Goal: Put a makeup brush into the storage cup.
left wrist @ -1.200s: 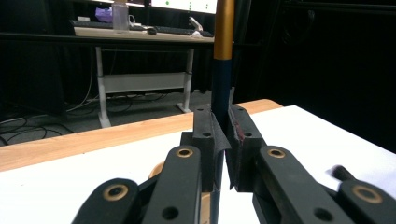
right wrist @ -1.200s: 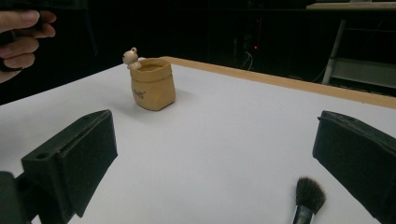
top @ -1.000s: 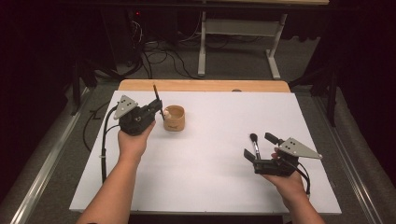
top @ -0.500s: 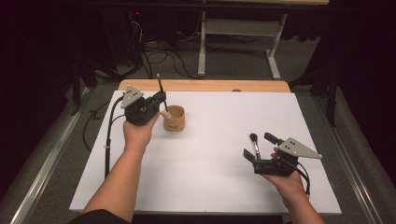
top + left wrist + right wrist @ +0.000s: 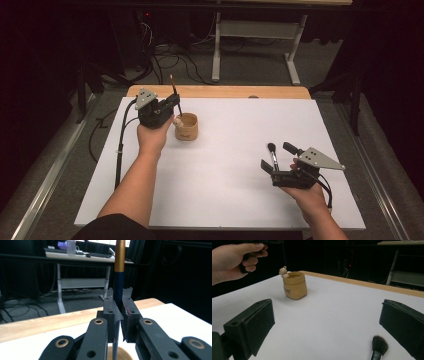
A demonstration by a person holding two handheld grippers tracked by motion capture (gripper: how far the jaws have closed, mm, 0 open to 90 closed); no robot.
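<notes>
Tan and squat, the little pot (image 5: pixel 186 127) sits toward ten o'clock on the white bench (image 5: pixel 240 200), and over on that side the left tool (image 5: pixel 172 103) has its pads clamped tight on a slim brush (image 5: pixel 175 95) standing upright. In the left gripper view that handle (image 5: pixel 119 270) reads dark blue low down with a gold band above, smooth and round, pinched between two black foam-faced pads; the pot's rim peeks out right beneath them. So the step in hand looks like loading brushes into the pot, and this one seems poised right above the opening. Next move, I'd judge: ease it straight down so the lower end clears the rim, then let go without tipping that light, soft-looking pot, shaped like a slouchy sack with a small figure perched on its lip.

Swing across to four o'clock: the right tool (image 5: pixel 280 160) hangs with its jaws spread wide, gripping nothing. Between them, on the bench, lies a second brush (image 5: pixel 378 346), dark bushy bristles fanned into a rounded head, the ferrule just below. From there the pot (image 5: pixel 295 285) sits well apart, up toward eleven o'clock, matte and faintly creased.
</notes>
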